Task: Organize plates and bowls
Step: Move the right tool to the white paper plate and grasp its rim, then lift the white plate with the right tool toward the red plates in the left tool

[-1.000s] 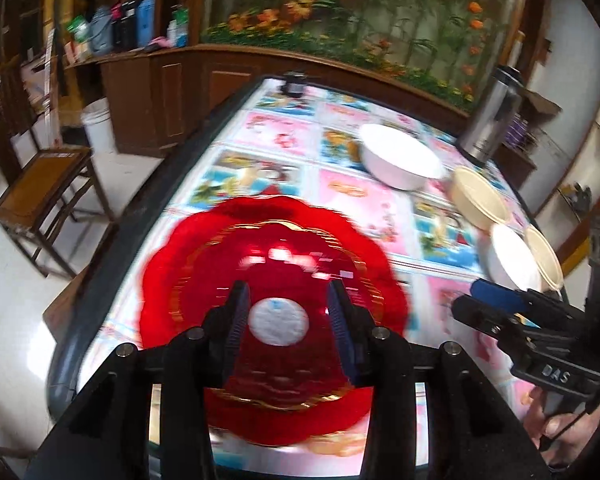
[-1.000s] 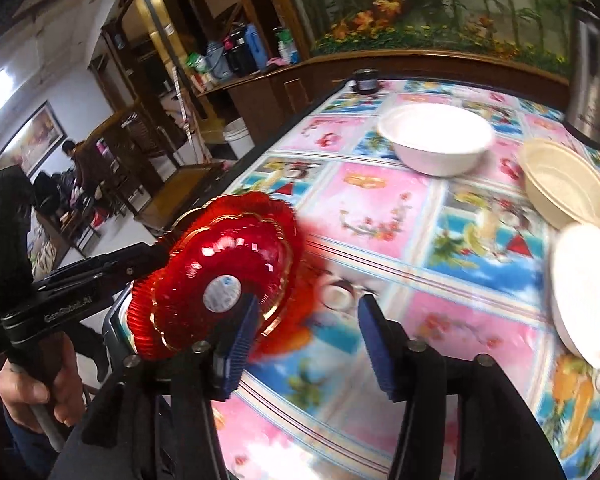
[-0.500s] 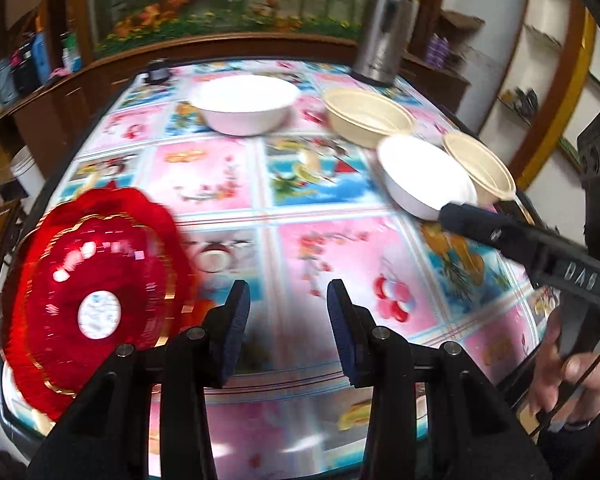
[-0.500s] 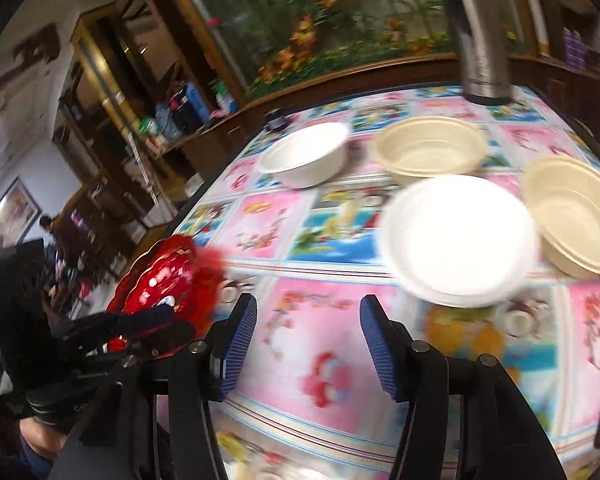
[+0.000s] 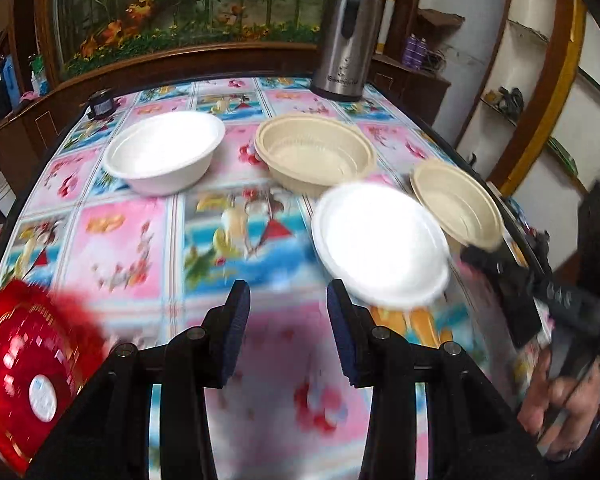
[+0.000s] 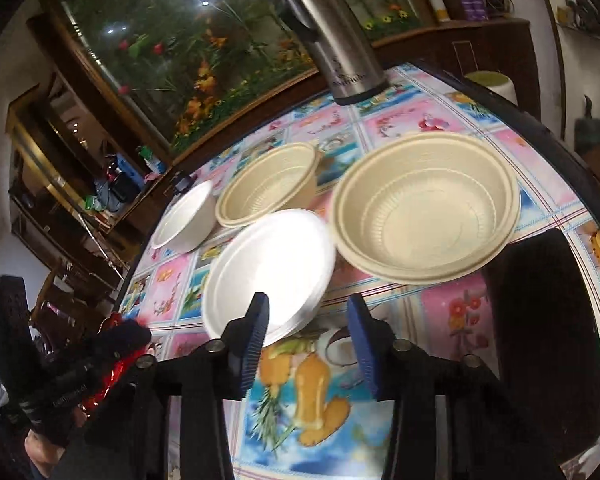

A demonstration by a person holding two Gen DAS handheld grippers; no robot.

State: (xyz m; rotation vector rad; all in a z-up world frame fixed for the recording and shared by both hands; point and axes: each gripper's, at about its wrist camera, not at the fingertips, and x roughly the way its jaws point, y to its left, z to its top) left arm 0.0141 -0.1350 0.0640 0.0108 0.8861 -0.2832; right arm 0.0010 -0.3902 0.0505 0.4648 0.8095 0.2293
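A red scalloped plate (image 5: 24,380) lies at the table's near left corner, blurred. Further on stand a white bowl (image 5: 164,152), a beige bowl (image 5: 315,152), a shallow white bowl (image 5: 379,240) and a second beige bowl (image 5: 455,204). My left gripper (image 5: 287,300) hangs open over bare tablecloth, nothing between its fingers. My right gripper (image 6: 307,320) hovers just short of the shallow white bowl (image 6: 272,268), beside the near beige bowl (image 6: 423,208); its jaws are closing on nothing. The left gripper (image 6: 72,368) shows at the lower left of the right wrist view.
A steel thermos (image 5: 347,36) stands at the table's far edge, and a small dark jar (image 5: 100,104) at the far left. A dark rounded object (image 6: 547,320) rises at the near right. Wooden cabinets and shelves ring the table (image 5: 124,240). A hand (image 5: 559,404) holds the right gripper.
Both grippers have swung right, away from the red plate and toward the bowls. The red plate stays at the left corner. The right jaws have narrowed.
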